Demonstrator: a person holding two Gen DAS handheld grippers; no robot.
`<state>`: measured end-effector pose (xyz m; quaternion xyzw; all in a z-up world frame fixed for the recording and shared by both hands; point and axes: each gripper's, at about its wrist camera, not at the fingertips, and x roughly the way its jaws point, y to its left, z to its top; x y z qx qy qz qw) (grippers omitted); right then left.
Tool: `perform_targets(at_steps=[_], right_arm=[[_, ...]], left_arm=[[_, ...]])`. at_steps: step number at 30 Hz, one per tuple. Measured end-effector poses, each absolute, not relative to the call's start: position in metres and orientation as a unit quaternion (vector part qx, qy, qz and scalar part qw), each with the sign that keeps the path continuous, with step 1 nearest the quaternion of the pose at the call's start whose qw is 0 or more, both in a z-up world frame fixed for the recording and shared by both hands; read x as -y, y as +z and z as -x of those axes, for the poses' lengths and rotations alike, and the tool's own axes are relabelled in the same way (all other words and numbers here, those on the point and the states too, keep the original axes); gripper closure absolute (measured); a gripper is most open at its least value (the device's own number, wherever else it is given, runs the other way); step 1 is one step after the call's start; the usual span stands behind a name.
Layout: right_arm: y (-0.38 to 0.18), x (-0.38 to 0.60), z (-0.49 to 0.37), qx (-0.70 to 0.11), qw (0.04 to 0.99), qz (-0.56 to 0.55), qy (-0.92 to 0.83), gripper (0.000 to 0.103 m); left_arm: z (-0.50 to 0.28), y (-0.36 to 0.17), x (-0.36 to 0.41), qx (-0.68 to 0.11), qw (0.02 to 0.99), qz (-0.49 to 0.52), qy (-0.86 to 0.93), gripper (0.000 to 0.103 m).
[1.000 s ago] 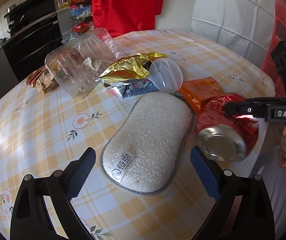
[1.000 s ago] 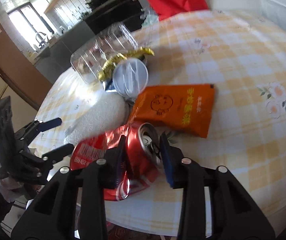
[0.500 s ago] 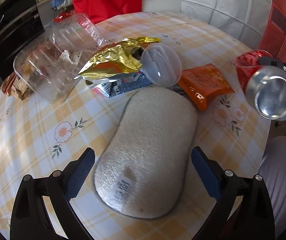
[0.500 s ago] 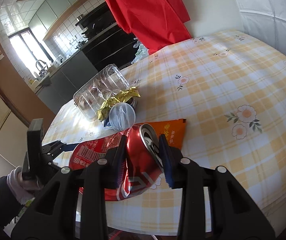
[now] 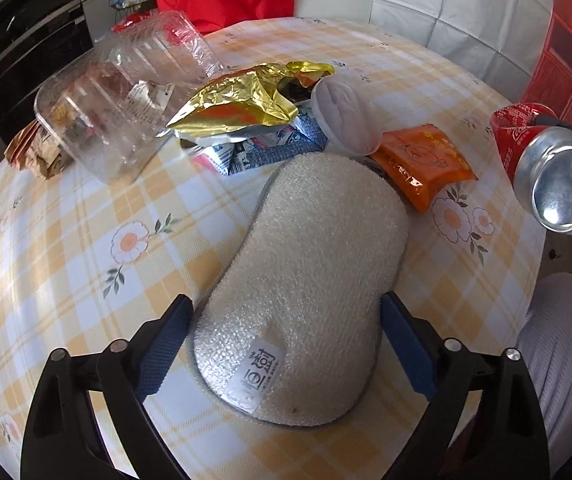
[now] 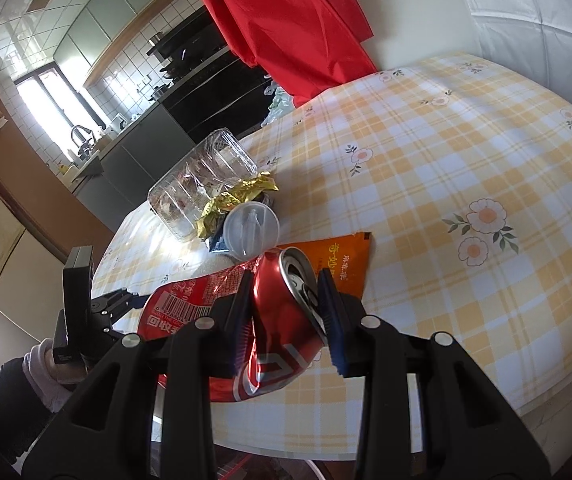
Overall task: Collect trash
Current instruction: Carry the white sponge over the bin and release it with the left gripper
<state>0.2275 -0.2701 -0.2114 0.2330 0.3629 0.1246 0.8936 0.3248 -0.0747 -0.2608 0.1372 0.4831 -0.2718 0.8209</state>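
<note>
— Where do we stand on the trash?

— We have one piece in hand: the right hand-held gripper (image 6: 286, 304) is clamped narrowly on the crushed red can (image 6: 282, 320), lifted off the worktop (image 6: 466, 152) near its front edge. A red wrapper (image 6: 190, 300) sits right behind the can; we cannot tell whether it is caught in the grip or just hanging alongside.

— And the left one?

— The left hand-held gripper (image 5: 286, 344) straddles the pale sponge pad (image 5: 306, 280), jaws wide and closing, the pad between them but, as far as we see, not yet pinched.

— So most of it is left?

— We judge so. On the worktop lie the orange packet (image 5: 422, 160), the round clear lid (image 5: 346, 116), the gold foil bag (image 5: 242, 104), the blue-and-white wrapper (image 5: 262, 152), the clear plastic box (image 5: 122, 92) and a brown wrapper (image 5: 34, 152) behind it. We see no bin in either view, so nothing shows as dropped off.
</note>
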Motion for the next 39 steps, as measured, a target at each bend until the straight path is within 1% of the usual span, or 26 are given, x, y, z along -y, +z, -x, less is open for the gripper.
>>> perform_targets(at_steps=[4, 15, 20, 25, 30, 39], right_arm=[[-0.2, 0.269, -0.221, -0.353, 0.898, -0.23, 0.128, 0.068], [-0.168, 0.256, -0.195, -0.33, 0.904, -0.229, 0.15, 0.068], [-0.152, 0.252, -0.179, -0.316, 0.908, -0.227, 0.157, 0.068], [-0.137, 0.247, -0.159, -0.305, 0.912, -0.22, 0.165, 0.068], [-0.123, 0.244, -0.138, -0.294, 0.916, -0.214, 0.172, 0.068], [-0.108, 0.24, -0.103, -0.275, 0.921, -0.206, 0.181, 0.068]], left_arm=[[-0.307, -0.249, 0.054, -0.475, 0.833, -0.114, -0.262, 0.016], [-0.25, -0.192, 0.01, -0.428, 0.872, -0.071, -0.225, 0.016], [-0.207, -0.159, 0.008, -0.403, 0.882, -0.065, -0.236, 0.016], [-0.16, -0.138, 0.019, -0.384, 0.885, -0.07, -0.255, 0.016], [-0.123, -0.132, 0.028, -0.378, 0.886, -0.074, -0.26, 0.016], [-0.077, -0.142, 0.043, -0.396, 0.874, -0.084, -0.271, 0.016]])
